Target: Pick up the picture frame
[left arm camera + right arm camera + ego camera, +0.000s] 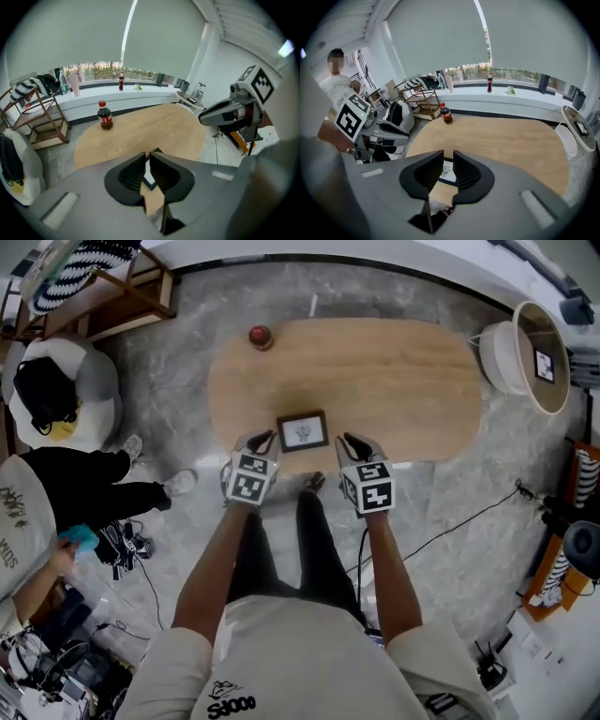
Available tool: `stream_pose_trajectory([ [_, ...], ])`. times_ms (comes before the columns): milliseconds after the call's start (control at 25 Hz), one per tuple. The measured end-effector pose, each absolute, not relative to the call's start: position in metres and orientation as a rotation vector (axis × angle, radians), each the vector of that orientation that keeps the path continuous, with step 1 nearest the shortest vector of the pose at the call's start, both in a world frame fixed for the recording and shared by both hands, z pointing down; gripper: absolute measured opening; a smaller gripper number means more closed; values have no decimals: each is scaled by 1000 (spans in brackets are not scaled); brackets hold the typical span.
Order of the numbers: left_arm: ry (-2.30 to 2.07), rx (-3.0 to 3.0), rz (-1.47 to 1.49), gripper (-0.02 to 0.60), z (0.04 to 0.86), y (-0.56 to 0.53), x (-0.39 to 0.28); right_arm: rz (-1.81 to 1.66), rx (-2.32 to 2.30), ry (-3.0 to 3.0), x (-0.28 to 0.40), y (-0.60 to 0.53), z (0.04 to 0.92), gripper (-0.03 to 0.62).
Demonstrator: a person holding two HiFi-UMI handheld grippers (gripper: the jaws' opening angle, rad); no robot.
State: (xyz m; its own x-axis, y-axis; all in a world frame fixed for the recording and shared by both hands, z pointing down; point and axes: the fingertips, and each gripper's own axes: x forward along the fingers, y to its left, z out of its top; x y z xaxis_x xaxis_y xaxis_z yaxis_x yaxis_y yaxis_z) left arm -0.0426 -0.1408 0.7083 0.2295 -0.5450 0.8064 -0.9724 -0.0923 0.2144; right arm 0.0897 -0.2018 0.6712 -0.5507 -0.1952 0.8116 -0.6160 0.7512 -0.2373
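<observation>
The small dark picture frame (303, 431) lies flat near the front edge of the oval wooden table (375, 371). In the head view my left gripper (262, 439) is just left of it and my right gripper (349, 440) just right of it, both pointing steeply down. Neither touches the frame. In the left gripper view the jaws (146, 157) stand a narrow slit apart, with the frame (147, 178) showing through the gap. The right gripper (448, 153) is open wider, its jaws empty, and the frame (447, 171) lies on the table beyond them.
A cola bottle (260, 336) stands at the table's far left edge. A seated person (56, 493) and a black-and-white plush (56, 390) are on the left, with a wooden rack (103, 292) behind. A round white side table (525, 357) stands right, and cables lie across the floor.
</observation>
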Motion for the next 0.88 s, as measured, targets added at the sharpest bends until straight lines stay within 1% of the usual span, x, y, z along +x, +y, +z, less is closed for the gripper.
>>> stream_pose_trajectory([
  [480,-1328,1585,639,49,805,-125,-35,747,584,-2011,90,-196,765,77],
  [600,-1303,1532,599,71,822,-122,-29,760,571,-1987,89,-195,785,83],
  [800,-1288,1460,576,81,855,-115,-21,803,560,-1942,87,-192,820,99],
  [880,-1280,1442,585,95,867,-114,-18,813,554,-1927,86,-192,832,104],
])
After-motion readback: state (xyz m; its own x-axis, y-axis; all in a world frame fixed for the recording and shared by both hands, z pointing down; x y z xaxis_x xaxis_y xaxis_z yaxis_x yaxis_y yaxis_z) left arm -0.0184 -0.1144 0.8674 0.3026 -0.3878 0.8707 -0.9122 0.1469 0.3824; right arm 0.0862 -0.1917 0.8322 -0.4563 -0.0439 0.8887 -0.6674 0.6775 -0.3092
